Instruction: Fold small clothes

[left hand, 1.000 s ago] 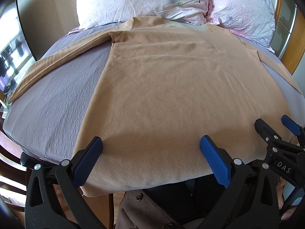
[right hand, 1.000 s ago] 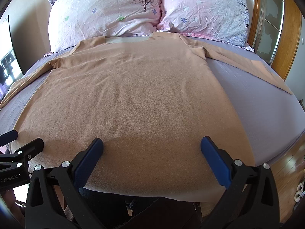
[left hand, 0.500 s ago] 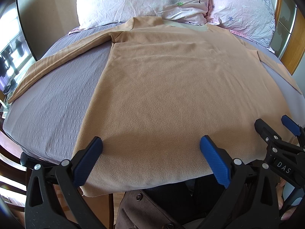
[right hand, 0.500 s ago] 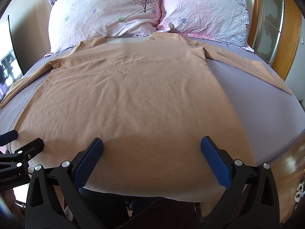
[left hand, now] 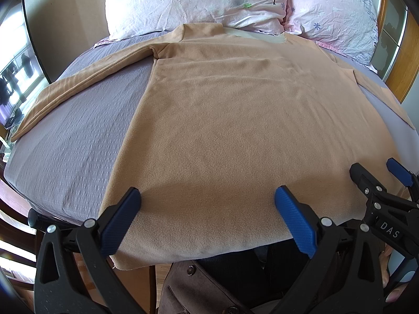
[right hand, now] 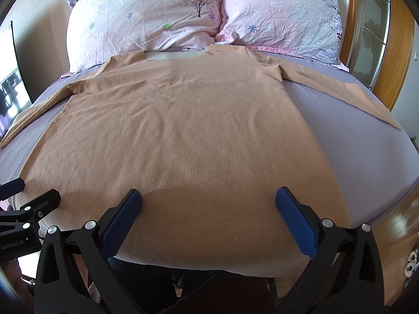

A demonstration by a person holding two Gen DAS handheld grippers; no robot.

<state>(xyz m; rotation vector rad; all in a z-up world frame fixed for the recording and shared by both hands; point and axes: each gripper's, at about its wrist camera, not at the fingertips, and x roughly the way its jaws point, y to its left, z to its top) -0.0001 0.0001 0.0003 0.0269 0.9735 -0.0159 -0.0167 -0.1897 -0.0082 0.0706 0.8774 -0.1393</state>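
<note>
A tan long-sleeved shirt [left hand: 235, 120] lies flat on the bed, collar toward the pillows, both sleeves spread out; it also shows in the right wrist view [right hand: 183, 130]. Its hem hangs a little over the near bed edge. My left gripper [left hand: 207, 209] is open and empty, just above the hem's left part. My right gripper [right hand: 208, 209] is open and empty above the hem's right part. The right gripper also shows at the right edge of the left wrist view [left hand: 379, 183], and the left gripper at the left edge of the right wrist view [right hand: 28, 198].
The bed has a grey-lilac sheet [left hand: 73, 144]. Two floral pillows [right hand: 146, 18] lie at the head. A wooden frame [right hand: 400, 57] stands at the right. Wooden floor [right hand: 392, 225] shows below the bed's right corner. The person's dark clothing [left hand: 209, 287] is below the hem.
</note>
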